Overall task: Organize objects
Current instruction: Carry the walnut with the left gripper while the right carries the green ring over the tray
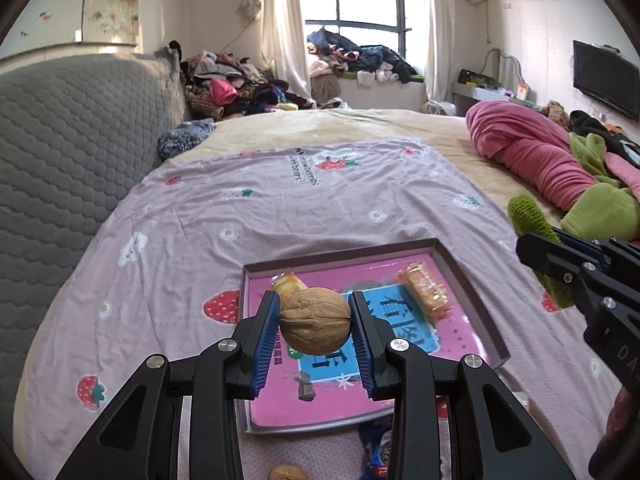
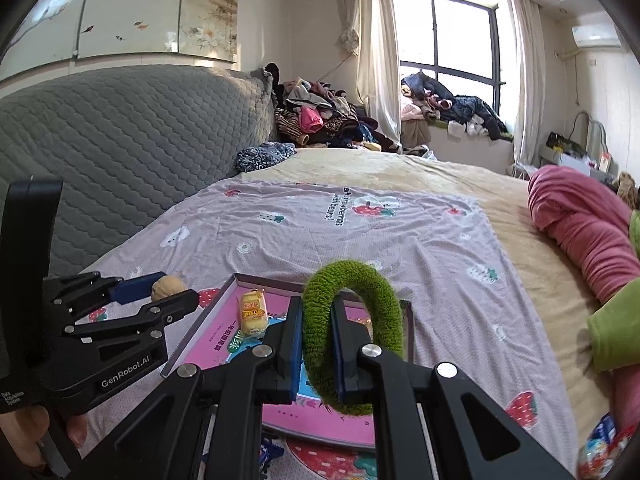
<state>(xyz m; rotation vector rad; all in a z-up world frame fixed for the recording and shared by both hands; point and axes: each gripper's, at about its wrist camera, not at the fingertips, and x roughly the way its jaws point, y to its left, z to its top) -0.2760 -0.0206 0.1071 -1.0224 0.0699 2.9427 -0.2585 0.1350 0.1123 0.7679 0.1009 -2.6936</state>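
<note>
My left gripper point(image 1: 314, 322) is shut on a brown walnut point(image 1: 314, 319), held above the near part of a shallow pink box point(image 1: 466, 280). Two wrapped snacks lie inside the box, a yellow one point(image 1: 289, 283) at the far left and an orange one point(image 1: 427, 289) at the right. My right gripper point(image 2: 317, 350) is shut on one side of a fuzzy green ring point(image 2: 352, 336), which stands upright over the box point(image 2: 208, 312). In the left wrist view the right gripper point(image 1: 560, 260) shows at the right edge with the green ring point(image 1: 532, 216). The left gripper point(image 2: 132, 292) with the walnut point(image 2: 168, 286) appears at the left of the right wrist view.
The box rests on a pink strawberry-print sheet point(image 1: 280, 208) over a bed. A second walnut point(image 1: 286, 473) and a blue packet point(image 1: 378, 450) lie near the front edge. A rolled pink blanket point(image 1: 528, 148) and green cloth point(image 1: 604, 212) lie at the right, a grey quilted headboard point(image 1: 72, 152) at the left.
</note>
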